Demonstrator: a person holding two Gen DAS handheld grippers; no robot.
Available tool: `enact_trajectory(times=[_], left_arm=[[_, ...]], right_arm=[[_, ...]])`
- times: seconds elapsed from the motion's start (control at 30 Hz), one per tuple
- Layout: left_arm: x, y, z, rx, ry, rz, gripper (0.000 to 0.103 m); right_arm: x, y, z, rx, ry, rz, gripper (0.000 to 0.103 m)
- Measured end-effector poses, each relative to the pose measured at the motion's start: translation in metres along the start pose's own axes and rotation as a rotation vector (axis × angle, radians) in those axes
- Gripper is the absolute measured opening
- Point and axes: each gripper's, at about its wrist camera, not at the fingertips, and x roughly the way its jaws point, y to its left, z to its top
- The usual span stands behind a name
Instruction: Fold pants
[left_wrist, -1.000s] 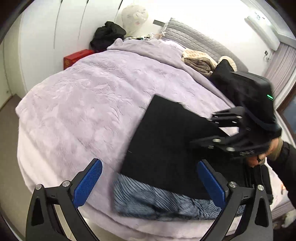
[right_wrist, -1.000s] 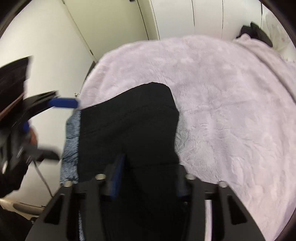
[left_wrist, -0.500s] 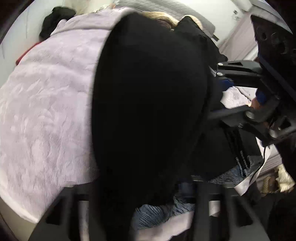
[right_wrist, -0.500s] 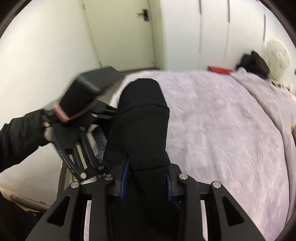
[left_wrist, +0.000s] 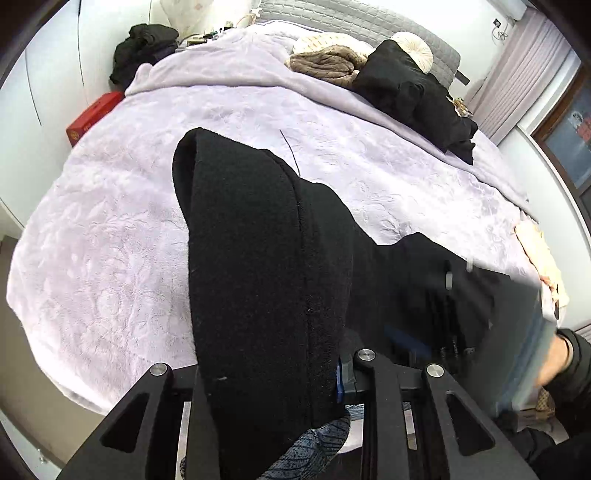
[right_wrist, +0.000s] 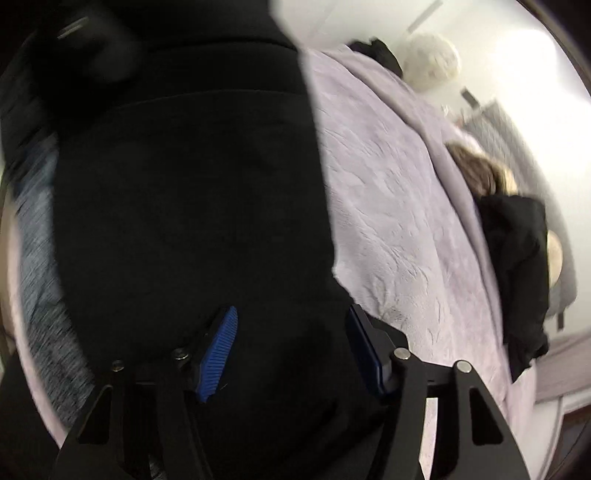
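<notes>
Gripping a thick fold of the black pants (left_wrist: 258, 266), the left gripper (left_wrist: 273, 373) holds the cloth up over the lilac bedspread (left_wrist: 110, 229); its jaws are closing, nearly together, with the fabric draped so thickly over them that only a sliver of one blue pad shows. Beneath hangs a grey-blue patterned garment (left_wrist: 317, 443) at the bed's near edge.

To the right, the right gripper (right_wrist: 291, 350) has its jaws opening, the blue pads standing apart with black cloth between and behind them; the pads do not seem to press it.

Doing this fold well likely means carrying the lifted edge across evenly, keeping the seam straight, laying it down flat on the rest of the pants, and not dragging the patterned garment along.

Much is hard to read: the right view is blurred, the pants fill most of it, and their full outline, waistband and leg ends are hidden. A hand (left_wrist: 554, 354) at the right edge is smeared.
</notes>
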Motion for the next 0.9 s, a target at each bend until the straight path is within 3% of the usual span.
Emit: enact_trajectory(times=[0.07,0.13,0.23,0.37,0.47,0.73,0.8,0.9], left_arm=[[-0.011,-0.013,-0.001,0.013,-0.020,0.020,0.029],[-0.026,-0.033,-0.015,0.048,-0.047,0.060,0.029],[-0.035,-0.080,-0.026,0.139,-0.078,0.083,0.029],[-0.051,-0.141,-0.026,0.255,-0.091,0.058,0.026],[-0.056,-0.206,-0.034,0.325,-0.070,0.031,0.026],[0.006,-0.338,-0.054,0.497,0.049,0.014,0.026],[0.024,-0.359,-0.058,0.516,0.073,0.021,0.026],[0.056,-0.379,-0.064,0.539,0.109,0.053,0.026]], right_arm=[[-0.028,0.014,-0.020,-0.037,-0.053,0.075,0.062],[-0.045,0.004,-0.040,0.041,-0.060,0.124,0.066],[-0.068,-0.039,-0.086,0.289,-0.087,0.183,0.079],[-0.080,-0.097,-0.170,0.620,-0.086,0.154,0.080],[-0.076,-0.124,-0.225,0.799,-0.062,0.142,0.080],[-0.095,-0.120,-0.306,0.931,-0.055,0.077,0.080],[-0.102,-0.109,-0.333,0.968,-0.060,0.079,0.080],[-0.102,-0.110,-0.343,1.024,-0.088,0.105,0.080]])
